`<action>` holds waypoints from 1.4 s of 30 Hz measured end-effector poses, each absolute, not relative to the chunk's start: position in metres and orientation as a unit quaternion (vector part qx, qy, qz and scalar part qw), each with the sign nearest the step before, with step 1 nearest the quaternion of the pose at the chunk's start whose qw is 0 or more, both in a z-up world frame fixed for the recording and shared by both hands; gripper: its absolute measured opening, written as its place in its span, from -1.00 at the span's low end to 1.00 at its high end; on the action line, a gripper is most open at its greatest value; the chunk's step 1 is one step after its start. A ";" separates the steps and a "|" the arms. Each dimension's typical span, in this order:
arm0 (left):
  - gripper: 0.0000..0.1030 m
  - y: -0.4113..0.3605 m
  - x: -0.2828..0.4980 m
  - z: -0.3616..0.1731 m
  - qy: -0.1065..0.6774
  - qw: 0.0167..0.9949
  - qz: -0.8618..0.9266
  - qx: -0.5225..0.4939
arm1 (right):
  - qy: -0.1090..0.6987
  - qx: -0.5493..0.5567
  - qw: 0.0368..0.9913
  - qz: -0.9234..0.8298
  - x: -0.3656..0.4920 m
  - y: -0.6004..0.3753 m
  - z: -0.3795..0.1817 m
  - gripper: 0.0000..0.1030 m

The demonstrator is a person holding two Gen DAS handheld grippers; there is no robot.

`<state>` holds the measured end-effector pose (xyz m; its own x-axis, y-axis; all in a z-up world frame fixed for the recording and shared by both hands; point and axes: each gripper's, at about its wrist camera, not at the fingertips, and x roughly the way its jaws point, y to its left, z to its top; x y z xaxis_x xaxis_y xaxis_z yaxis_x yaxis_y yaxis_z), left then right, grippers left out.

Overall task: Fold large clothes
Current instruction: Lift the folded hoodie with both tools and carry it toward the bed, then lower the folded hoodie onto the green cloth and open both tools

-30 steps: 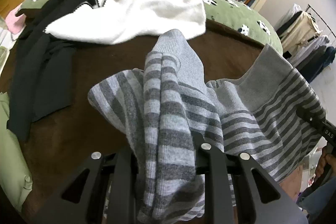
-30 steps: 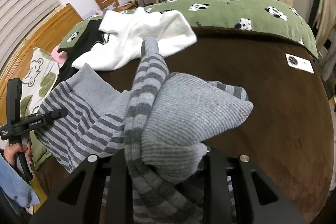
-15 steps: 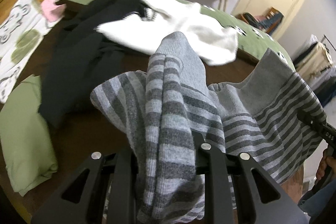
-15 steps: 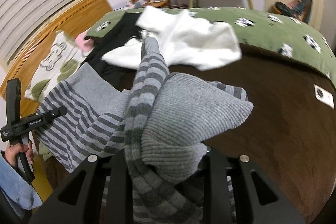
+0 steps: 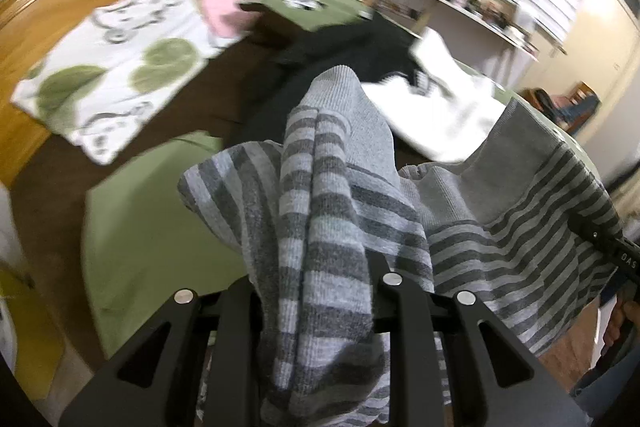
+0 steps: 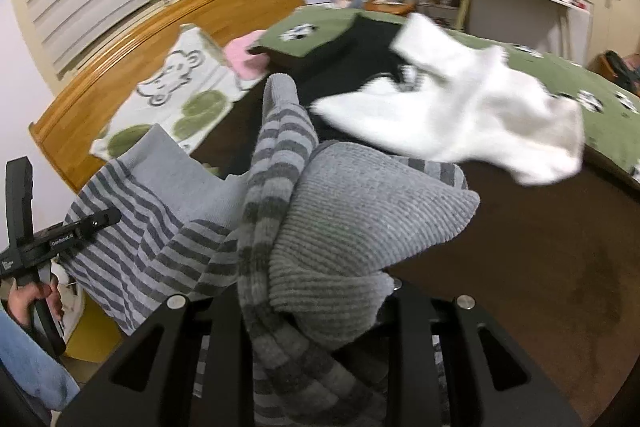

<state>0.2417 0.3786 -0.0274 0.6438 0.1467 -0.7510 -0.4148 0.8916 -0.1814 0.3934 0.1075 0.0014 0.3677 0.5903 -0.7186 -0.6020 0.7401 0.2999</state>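
Striped grey sweater (image 5: 320,227) bunched in left gripper (image 5: 316,291), jaws clamped on it, held above brown bed cover (image 5: 224,83)

Right wrist view: right gripper (image 6: 316,303) pinches same sweater; white garment (image 6: 460,115) beyond

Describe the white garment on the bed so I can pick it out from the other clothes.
Start at the wide bed with its dark brown cover. Toward its far side, beside the green cow-print quilt, lies a heap of clothes. The white garment is the fluffy one draped partly over the black garment; it is the only plain white piece, unlike the grey striped sweater.
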 end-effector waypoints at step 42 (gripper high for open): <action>-0.41 0.641 0.105 -0.205 0.393 0.819 0.329 -0.257 | 0.486 -0.116 0.752 0.430 0.365 0.414 -0.168 -0.23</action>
